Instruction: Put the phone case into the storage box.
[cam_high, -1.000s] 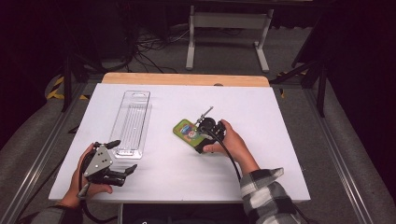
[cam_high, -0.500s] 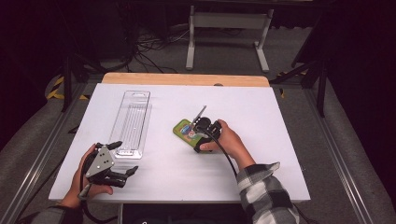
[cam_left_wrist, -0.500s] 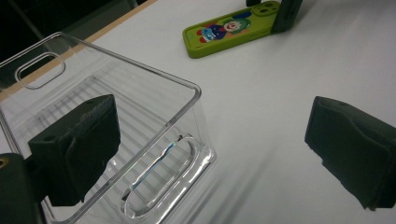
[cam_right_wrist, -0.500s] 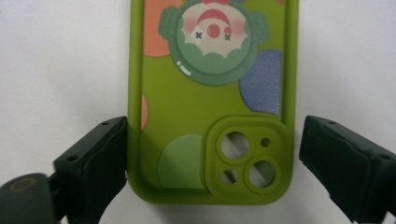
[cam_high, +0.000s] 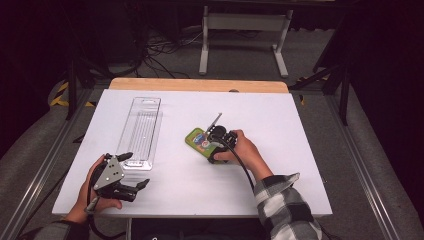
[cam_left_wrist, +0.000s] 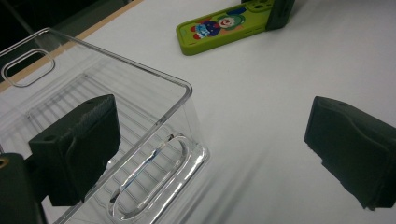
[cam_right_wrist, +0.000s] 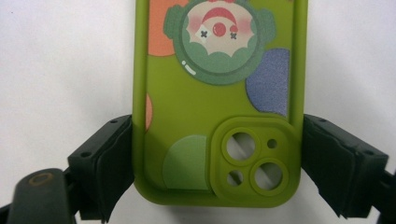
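On the white table (cam_high: 280, 150), a little right of centre, lies a green phone case (cam_high: 199, 141) printed with a cartoon clown, its back face up and the camera cutouts toward the person. The right gripper (cam_high: 216, 146) is clamped on it — in the right gripper view the two black jaws press against the long sides of the case (cam_right_wrist: 215, 116) at the camera end, one on each edge, with the case flat on the table between them. The right hand (cam_high: 245, 152) grasps that gripper from the near side, a plaid sleeve (cam_high: 285, 207) trailing back to the table's front edge.

The left gripper (cam_high: 131, 172) rests near the front left corner of the table, held in the left hand (cam_high: 92, 192), jaws spread wide with nothing between them. It sits at the near end of a clear plastic tray (cam_high: 140, 131) — a long, shallow one with a slotted handle at each end, lying lengthwise away from the person. In the left gripper view one jaw stands over the tray's near end (cam_left_wrist: 140, 140), the other over bare table, and the phone case (cam_left_wrist: 219, 28) shows farther off, well apart from the tray.
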